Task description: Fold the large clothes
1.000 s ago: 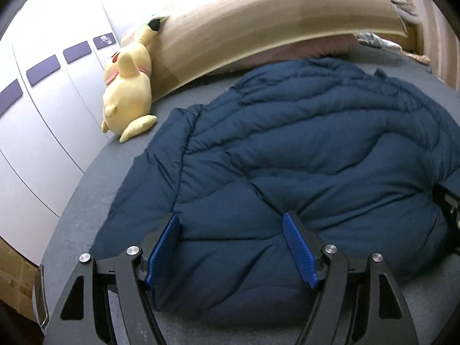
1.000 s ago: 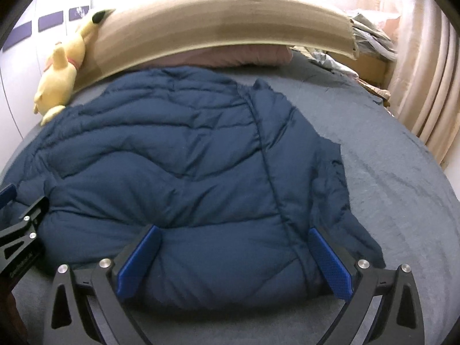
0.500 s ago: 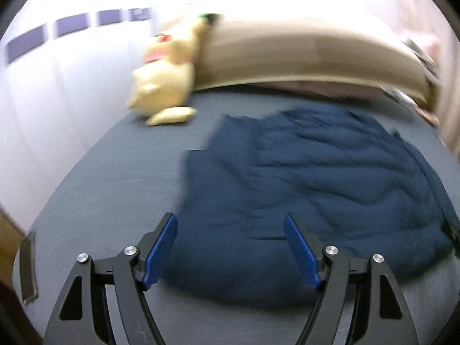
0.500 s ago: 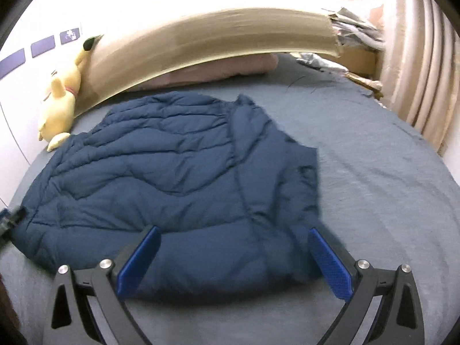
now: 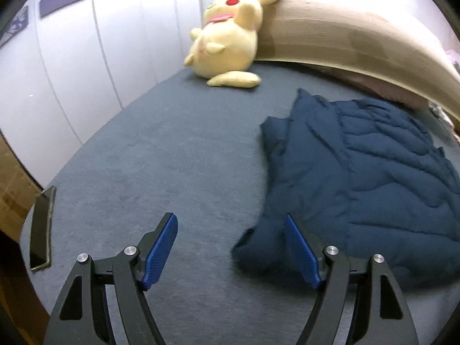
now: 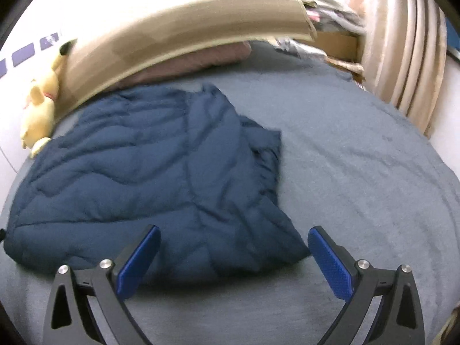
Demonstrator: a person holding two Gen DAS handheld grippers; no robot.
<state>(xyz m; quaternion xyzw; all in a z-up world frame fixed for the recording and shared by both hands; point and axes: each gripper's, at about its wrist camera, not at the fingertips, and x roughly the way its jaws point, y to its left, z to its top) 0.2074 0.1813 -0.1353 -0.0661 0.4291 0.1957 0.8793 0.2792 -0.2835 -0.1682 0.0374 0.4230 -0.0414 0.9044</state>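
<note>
Both grippers have backed off the navy puffer jacket [image 6: 149, 169], which lies folded on the grey bed [image 6: 359, 172] below the headboard [image 6: 184, 34]. Left gripper [image 5: 230, 247] and right gripper [image 6: 234, 261] hang spread and empty — probably to judge the fold.

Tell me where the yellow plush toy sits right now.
The yellow plush toy sits at the bed's far left corner, leaning on the tan headboard beside the white wardrobe doors, apart from the navy jacket.
</note>
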